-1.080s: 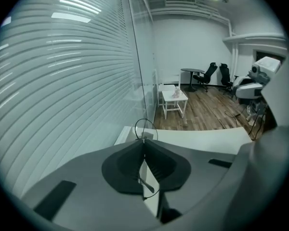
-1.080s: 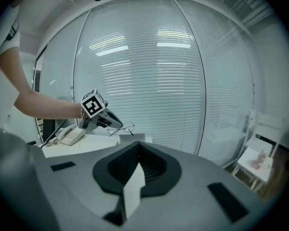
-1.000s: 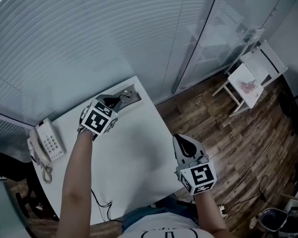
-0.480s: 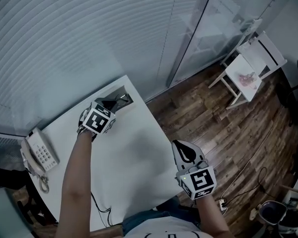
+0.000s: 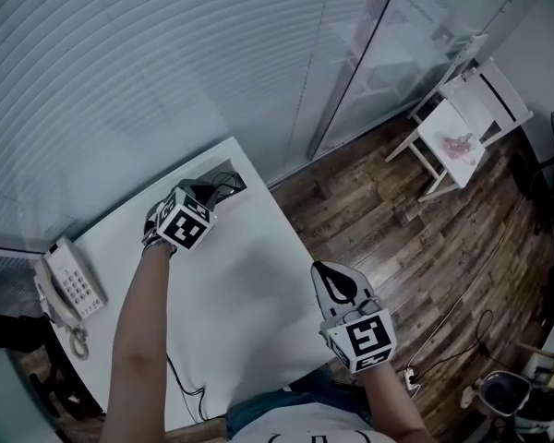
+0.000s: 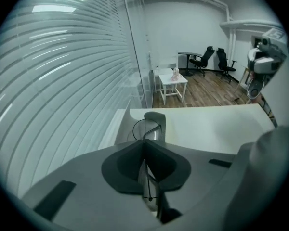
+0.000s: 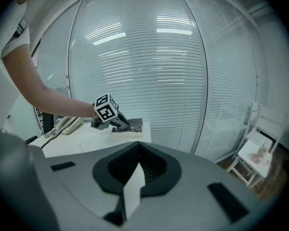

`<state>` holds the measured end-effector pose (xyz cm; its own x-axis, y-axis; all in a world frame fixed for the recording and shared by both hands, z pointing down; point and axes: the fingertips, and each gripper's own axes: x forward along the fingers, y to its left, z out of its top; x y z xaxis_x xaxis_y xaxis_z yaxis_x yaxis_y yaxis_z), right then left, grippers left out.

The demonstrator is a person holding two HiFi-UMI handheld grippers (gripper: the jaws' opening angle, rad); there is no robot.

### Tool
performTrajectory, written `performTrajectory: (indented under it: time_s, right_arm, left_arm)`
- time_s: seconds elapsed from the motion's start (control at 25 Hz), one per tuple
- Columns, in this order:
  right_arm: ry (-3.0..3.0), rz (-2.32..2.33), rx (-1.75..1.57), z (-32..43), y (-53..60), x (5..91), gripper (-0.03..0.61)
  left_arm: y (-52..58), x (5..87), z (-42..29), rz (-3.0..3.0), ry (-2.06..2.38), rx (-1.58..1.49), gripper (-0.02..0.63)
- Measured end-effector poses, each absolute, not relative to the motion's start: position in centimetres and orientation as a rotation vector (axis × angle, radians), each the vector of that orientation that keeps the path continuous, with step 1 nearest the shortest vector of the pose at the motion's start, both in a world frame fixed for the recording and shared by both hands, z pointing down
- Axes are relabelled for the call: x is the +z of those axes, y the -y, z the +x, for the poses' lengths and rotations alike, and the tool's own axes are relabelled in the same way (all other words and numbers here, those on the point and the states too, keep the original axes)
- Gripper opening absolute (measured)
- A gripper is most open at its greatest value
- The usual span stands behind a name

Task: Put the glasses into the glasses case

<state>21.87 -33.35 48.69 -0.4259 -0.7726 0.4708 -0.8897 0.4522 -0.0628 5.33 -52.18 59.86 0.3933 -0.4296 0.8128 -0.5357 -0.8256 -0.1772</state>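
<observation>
The open glasses case [image 5: 231,177] lies at the far corner of the white table [image 5: 249,284], by the blinds. My left gripper [image 5: 210,190] hangs right over the case, shut on the thin wire-framed glasses [image 6: 145,129]. One round lens rim shows just past the jaw tips, in front of the case [image 6: 157,120]. In the right gripper view the left gripper [image 7: 122,124] dips to the case [image 7: 136,127]. My right gripper [image 5: 331,274] hovers off the table's near right edge, jaws together, with nothing seen in them.
A white desk telephone [image 5: 70,284] sits at the table's left end, and a cable [image 5: 179,377] hangs off the near edge. Beyond the table is wood floor with a small white side table [image 5: 456,140]. Blinds and glass panels [image 5: 166,63] close the far side.
The left gripper has come down with the glasses toward the case at the far corner. The right gripper has sunk a little beside the table edge.
</observation>
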Motion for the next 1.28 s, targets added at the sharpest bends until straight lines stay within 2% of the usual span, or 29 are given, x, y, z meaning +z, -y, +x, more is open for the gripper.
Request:
performTrajectory:
  time_s: [0.28,0.68,0.84,1.28]
  right_arm:
    - [2.314,1.418,0.438,22.3,32.3,48.9,0.011]
    - [2.322,1.431,0.435,22.3,31.5,48.4,0.011]
    - [2.357,1.429,0.418,22.0,31.2,47.3,0.011]
    - [2.540,1.375,0.365,21.6,30.9,42.9,0.011]
  left_arm:
    - [52.9,60.2,4.7,2.563,0.894,1.494,0.025]
    - [50.7,60.3,5.3,2.538,0.763,1.446,0.029]
    - [49.7,59.0,5.0,2.535,0.797,1.434,0.122]
    - [44.7,50.8,4.1,2.545,1.100,1.267,0.179]
